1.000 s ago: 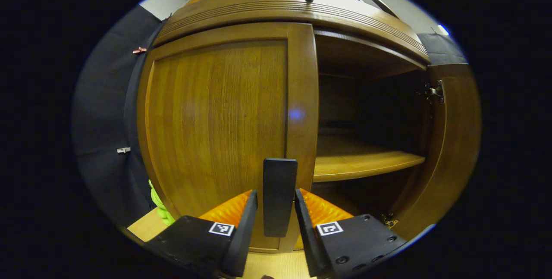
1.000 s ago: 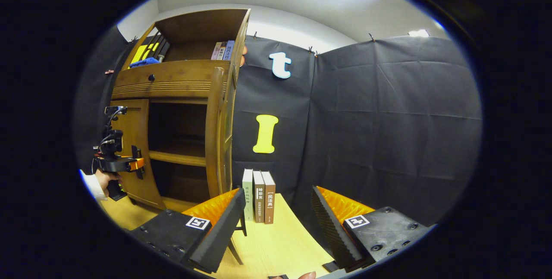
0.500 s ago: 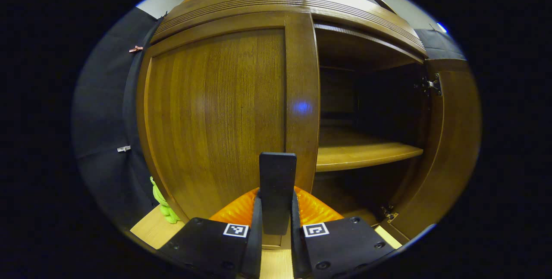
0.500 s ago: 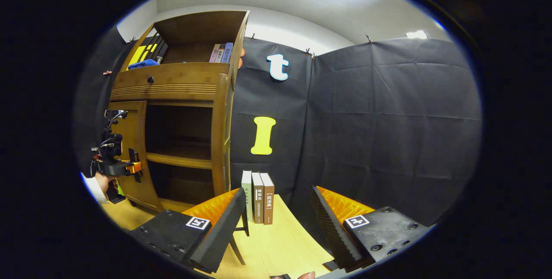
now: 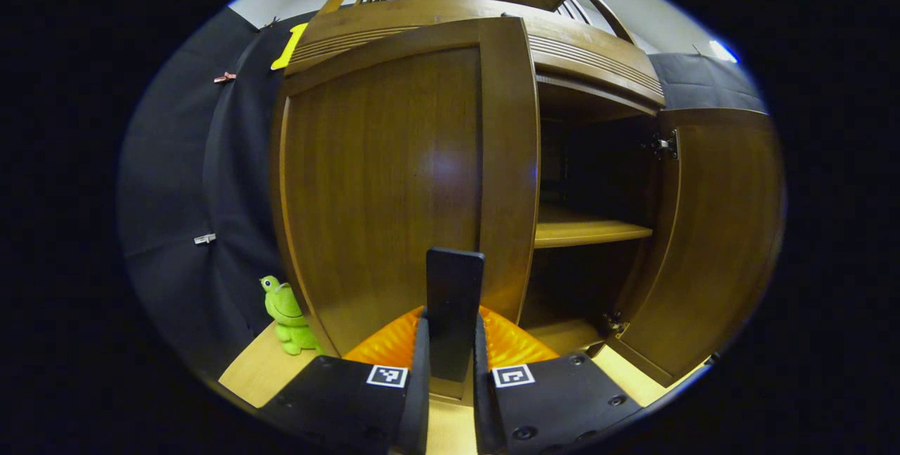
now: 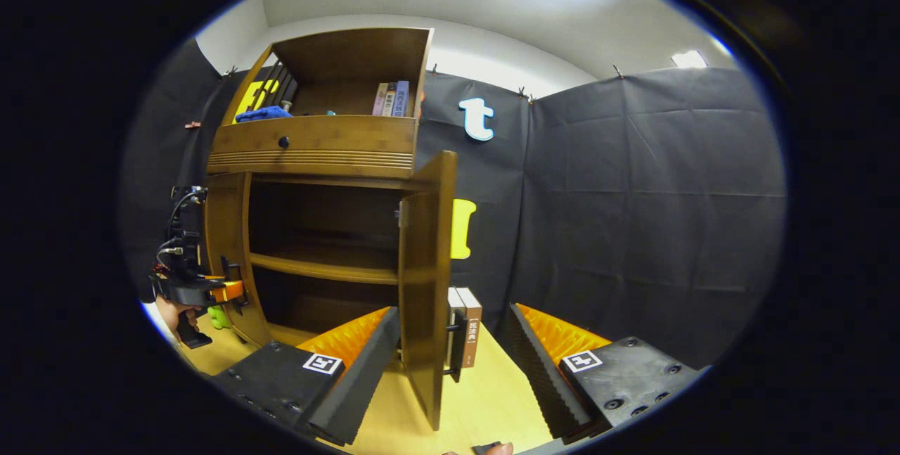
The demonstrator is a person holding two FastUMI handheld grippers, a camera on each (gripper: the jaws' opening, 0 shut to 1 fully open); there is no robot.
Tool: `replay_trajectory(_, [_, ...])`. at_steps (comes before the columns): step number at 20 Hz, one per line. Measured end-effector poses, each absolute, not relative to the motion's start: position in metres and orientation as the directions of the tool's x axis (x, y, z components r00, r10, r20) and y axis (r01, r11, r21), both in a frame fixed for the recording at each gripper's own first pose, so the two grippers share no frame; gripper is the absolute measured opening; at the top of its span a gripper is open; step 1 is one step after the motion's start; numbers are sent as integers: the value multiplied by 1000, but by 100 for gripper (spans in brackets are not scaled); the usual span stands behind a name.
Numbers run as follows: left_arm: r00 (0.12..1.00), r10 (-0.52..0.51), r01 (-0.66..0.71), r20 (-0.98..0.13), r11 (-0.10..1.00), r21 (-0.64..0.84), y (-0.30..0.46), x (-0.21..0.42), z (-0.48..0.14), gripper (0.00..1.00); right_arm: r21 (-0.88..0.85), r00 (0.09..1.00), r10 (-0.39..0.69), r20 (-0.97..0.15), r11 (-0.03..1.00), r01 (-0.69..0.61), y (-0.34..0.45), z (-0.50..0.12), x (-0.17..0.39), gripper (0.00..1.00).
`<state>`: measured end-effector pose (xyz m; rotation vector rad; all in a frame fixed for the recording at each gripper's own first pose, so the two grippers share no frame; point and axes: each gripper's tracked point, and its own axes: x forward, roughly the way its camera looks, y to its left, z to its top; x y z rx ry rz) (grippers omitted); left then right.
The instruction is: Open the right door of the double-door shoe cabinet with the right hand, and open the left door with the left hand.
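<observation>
Going left to right with the shoe cabinet [image 6: 316, 152] as the anchor: a little green frog plush [image 5: 285, 314] sits on the tabletop [image 5: 246, 370] just off its left side, and the left gripper [image 5: 450, 363] is clamped tight on the dark handle [image 5: 453, 314] of the left door [image 5: 394, 181], which is swung partway out from the front. The middle is open, with a shelf [image 5: 583, 232] inside. The right door [image 6: 425, 279] hangs wide open off the cabinet's right edge, some books [image 6: 467, 325] stand beyond it, and the right gripper [image 6: 450, 370] sits in front with fingers spread, gripping nothing.
</observation>
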<state>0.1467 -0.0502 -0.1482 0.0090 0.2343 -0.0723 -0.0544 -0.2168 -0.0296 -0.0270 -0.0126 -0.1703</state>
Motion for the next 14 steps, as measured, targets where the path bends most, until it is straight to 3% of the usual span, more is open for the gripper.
replay_trajectory(14, [976,-30,30,-215,1000,-3,40,61,-144,24,-29,999,-36,-1,999,36,-112,-37,-70,98])
